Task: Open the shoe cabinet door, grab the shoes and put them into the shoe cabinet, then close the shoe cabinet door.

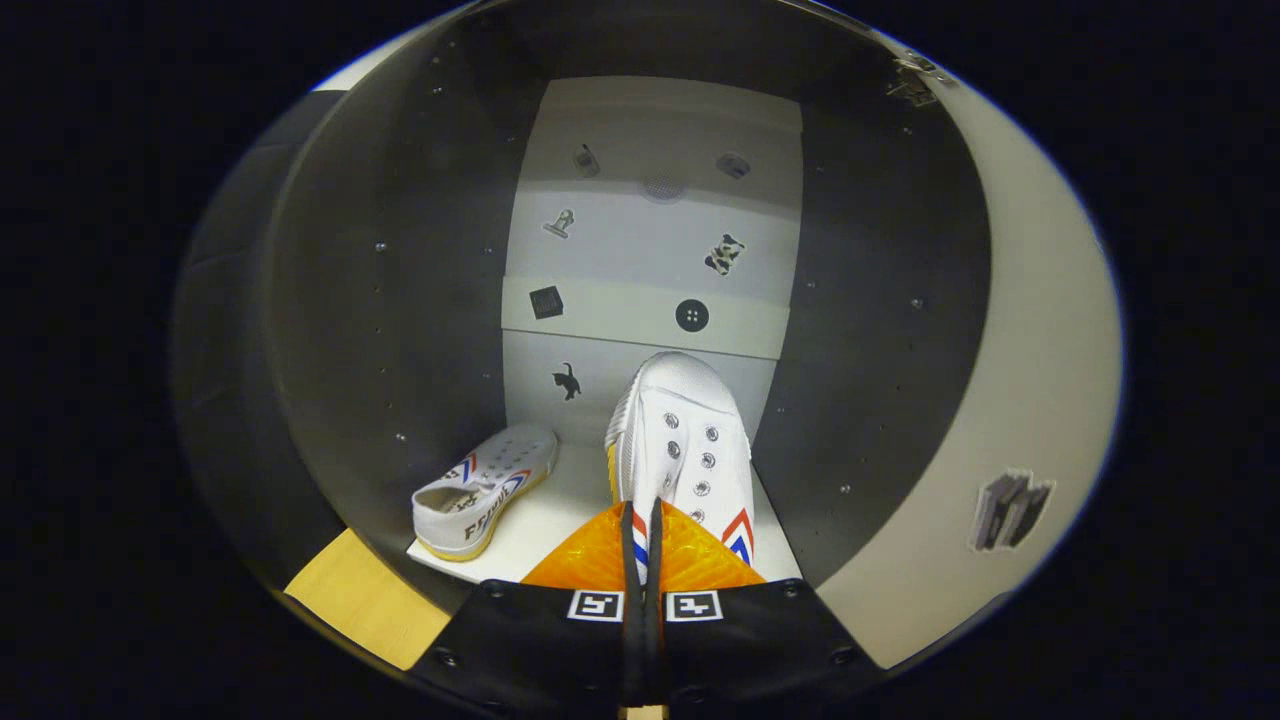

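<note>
Gripper: the gripper (640, 545) sits at 6 o'clock, its fingers drawn nearly together and pinching a thin strip at the heel of the held shoe (683, 445); only a narrow slit shows between them.
Held shoe: a white sneaker, toe pointing to 12 o'clock, running straight ahead of the fingers and apparently low over the cabinet floor (545, 520); whether its sole is touching down I cannot tell.
Second shoe: the other white sneaker (487, 488) lies at 9 o'clock of the held one, already on the cabinet floor, near but apart from it.
Cabinet: dark side walls (400, 300) at 9 and 3 o'clock; pale back panel (650, 240) with small stickers at 12 o'clock.
Door: the door (1040, 380) stands open at 3 o'clock.
Risk: the hold is on a narrow edge, so the shoe could swing or slip out if tilted; letting go early might leave the heel overhanging and block the door.
</note>
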The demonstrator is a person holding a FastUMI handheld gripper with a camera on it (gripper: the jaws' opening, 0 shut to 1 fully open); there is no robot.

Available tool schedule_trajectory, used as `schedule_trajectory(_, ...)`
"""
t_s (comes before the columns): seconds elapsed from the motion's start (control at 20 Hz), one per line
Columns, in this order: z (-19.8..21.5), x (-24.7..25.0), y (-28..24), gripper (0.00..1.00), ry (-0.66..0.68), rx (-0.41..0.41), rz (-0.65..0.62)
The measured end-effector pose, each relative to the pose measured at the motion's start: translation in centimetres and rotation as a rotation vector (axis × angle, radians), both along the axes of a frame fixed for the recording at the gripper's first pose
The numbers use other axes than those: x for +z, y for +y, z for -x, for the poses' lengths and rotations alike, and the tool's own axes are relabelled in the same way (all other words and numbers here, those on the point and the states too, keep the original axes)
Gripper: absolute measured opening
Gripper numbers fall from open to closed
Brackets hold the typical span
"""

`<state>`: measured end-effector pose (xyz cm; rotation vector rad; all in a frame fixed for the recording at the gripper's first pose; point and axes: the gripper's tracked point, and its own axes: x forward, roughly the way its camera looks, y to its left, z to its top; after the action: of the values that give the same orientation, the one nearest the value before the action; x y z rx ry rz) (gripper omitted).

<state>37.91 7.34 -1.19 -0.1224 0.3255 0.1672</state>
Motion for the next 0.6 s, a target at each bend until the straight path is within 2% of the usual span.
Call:
schedule_trajectory(0.3, -6.9, -3.1, 0.0, 0.01, 0.076, -0.016, 0.0)
schedule_trajectory(0.45, -8.9, -5.5, 0.2, 0.01, 0.147, -0.017, -0.048)
schedule_trajectory(0.6, -10.3, -7.2, 0.3, 0.01, 0.174, -0.013, -0.039)
